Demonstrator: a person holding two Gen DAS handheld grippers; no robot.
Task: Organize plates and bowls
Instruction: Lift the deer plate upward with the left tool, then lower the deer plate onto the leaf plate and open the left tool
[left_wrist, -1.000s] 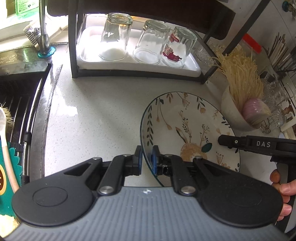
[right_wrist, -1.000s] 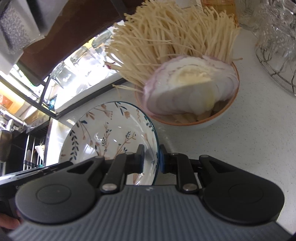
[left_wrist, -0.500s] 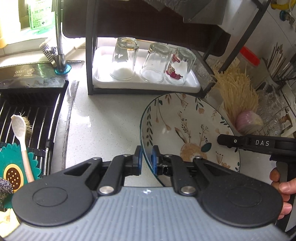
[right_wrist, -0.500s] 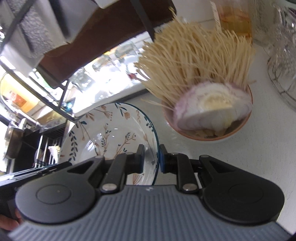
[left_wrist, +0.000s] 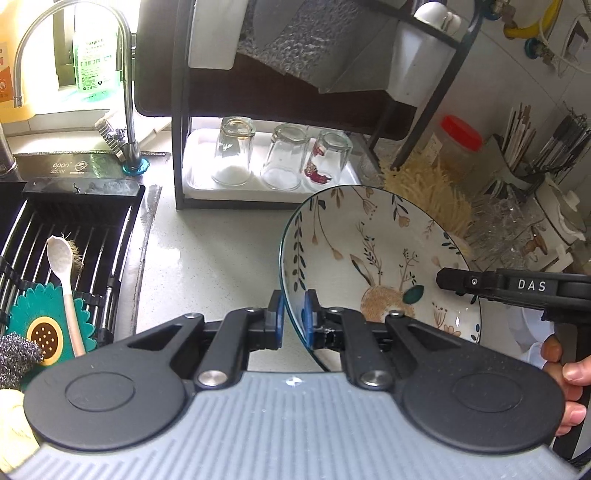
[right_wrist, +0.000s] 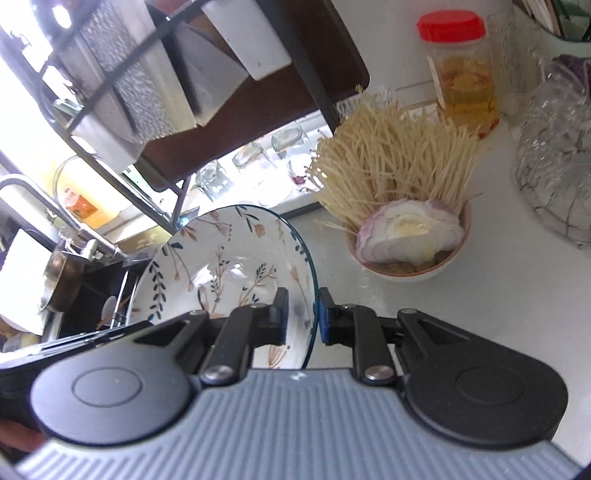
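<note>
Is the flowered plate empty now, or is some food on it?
Empty. The plate shows only its painted pattern in both views; both grippers, left and right, pinch its rim.

My left matte-black two-finger gripper (left_wrist: 293, 317) with blue pads, silver pivot screws, ribbed grey body, my matching right black gripper (right_wrist: 302, 314), white "DAS" lettering on its side, bare-skinned right hand (left_wrist: 567, 380).

White speckled counter (left_wrist: 207, 251); black rack (left_wrist: 177, 110); sink (left_wrist: 66, 229) left; daylight.
</note>
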